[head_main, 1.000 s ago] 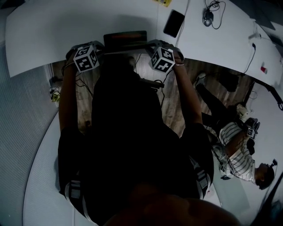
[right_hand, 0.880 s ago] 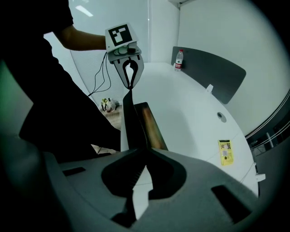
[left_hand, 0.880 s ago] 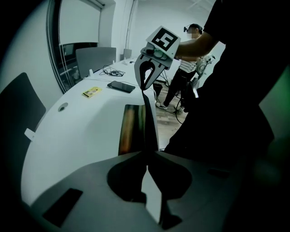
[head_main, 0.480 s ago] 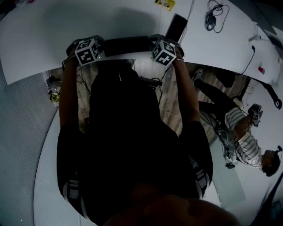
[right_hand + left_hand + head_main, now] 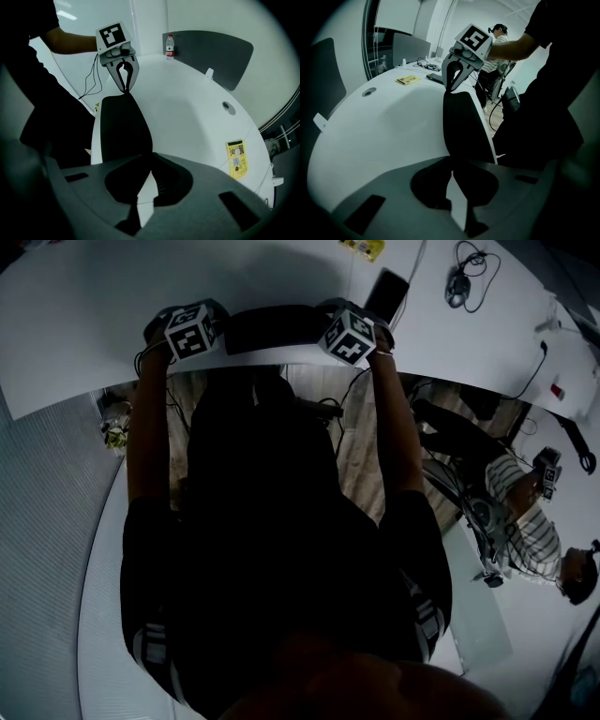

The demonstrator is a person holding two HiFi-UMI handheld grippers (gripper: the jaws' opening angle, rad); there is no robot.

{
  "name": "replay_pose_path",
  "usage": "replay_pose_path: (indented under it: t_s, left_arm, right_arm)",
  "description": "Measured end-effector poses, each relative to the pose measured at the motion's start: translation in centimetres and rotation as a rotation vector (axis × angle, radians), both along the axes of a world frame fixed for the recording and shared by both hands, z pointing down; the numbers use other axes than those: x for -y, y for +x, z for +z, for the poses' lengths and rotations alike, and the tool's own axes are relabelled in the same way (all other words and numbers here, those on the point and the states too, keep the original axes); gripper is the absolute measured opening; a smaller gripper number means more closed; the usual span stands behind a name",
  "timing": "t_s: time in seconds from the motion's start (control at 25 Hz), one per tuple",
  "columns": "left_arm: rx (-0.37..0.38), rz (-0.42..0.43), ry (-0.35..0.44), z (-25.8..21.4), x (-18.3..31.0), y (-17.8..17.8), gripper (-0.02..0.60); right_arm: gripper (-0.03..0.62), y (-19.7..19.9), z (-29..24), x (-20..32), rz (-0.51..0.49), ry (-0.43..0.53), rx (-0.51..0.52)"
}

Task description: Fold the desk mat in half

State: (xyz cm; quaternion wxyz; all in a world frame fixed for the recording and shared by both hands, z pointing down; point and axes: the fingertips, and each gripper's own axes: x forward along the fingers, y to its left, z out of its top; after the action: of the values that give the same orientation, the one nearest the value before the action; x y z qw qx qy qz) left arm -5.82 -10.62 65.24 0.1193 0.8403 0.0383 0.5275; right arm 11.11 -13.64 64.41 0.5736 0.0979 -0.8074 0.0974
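Black, matte desk mat (image 5: 272, 329), seen from the head view as a dark band along the near edge of the white tabletop (image 5: 94, 324). Spans from the left claw (image 5: 452, 165) to the right claw (image 5: 150, 167). Broad with a rounded outline close to each claw, narrowing to a point at the far one.

Pinched at one end by the left claw, jaws closed tight on its edge. Gripped at the other end by the right claw in the same way. Claws facing each other across the mat, marker cubes (image 5: 192, 334) on top.

Both bare forearms stretched straight forward from a dark-clothed body, left forearm (image 5: 145, 437) and right forearm (image 5: 394, 427) roughly parallel. Hands mostly covered by the cubes and hard to make out.

Just beyond the right claw, a dark phone (image 5: 387, 293). Off to that claw's right, a yellow card (image 5: 236, 158) flat on the tabletop.

Cannot tell whether the mat rests on the tabletop or hangs just above it, nor whether doubled over: too dark in every view. Torso in the head view lost in shadow.
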Motion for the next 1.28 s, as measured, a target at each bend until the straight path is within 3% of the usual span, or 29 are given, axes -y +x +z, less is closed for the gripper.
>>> replay_pose_path:
  t_s: [0.64, 0.96, 1.08, 1.28]
  left_arm:
    - [0.052, 0.007, 0.019, 2.0, 2.4, 0.2, 0.012]
    - [0.058, -0.007, 0.122, 2.6, 3.9, 0.5, 0.016]
    - [0.082, -0.010, 0.183, 2.6, 4.8, -0.1, 0.056]
    - [0.079, -0.046, 0.188, 2.1, 4.9, -1.4, 0.080]
  right_arm:
    - [0.009, 0.1, 1.8, 1.8, 0.028, -0.013, -0.019]
    - [0.009, 0.7, 2.7, 2.6, 0.050, 0.002, -0.030]
    - [0.009, 0.7, 2.9, 2.7, 0.050, 0.008, -0.039]
    - [0.009, 0.5, 3.0, 2.6, 0.049, 0.017, -0.049]
